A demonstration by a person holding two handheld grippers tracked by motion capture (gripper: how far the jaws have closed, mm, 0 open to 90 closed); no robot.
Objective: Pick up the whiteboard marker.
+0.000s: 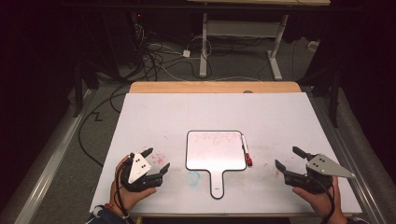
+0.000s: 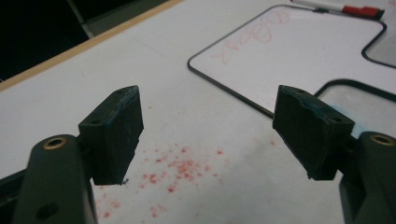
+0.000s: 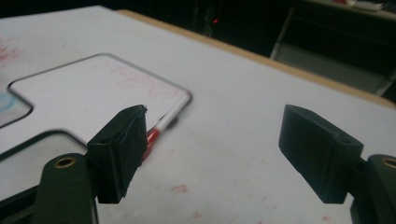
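Left tool point(image 1: 158, 160): sitting low over the near-left of the worktop point(image 1: 280, 116), jaws spread wide, pinching nothing; a hand point(image 1: 126, 191) is gripping it from below.
Right tool point(image 1: 288, 158): resting at the near-right, jaws likewise spread apart and empty, a hand point(image 1: 322, 198) holding it.
Whiteboard point(image 1: 215, 151): a small handled board lying flat mid-worktop between the two tools, handle pointing toward the person, faint red scribbles showing along its far edge.
Marker point(image 1: 245, 150): lying against the whiteboard's right edge, red cap at the near end.
Red specks point(image 2: 180, 168): dotting the worktop under the left tool.
Blue smudge point(image 1: 193, 177): sitting just left of the handle.
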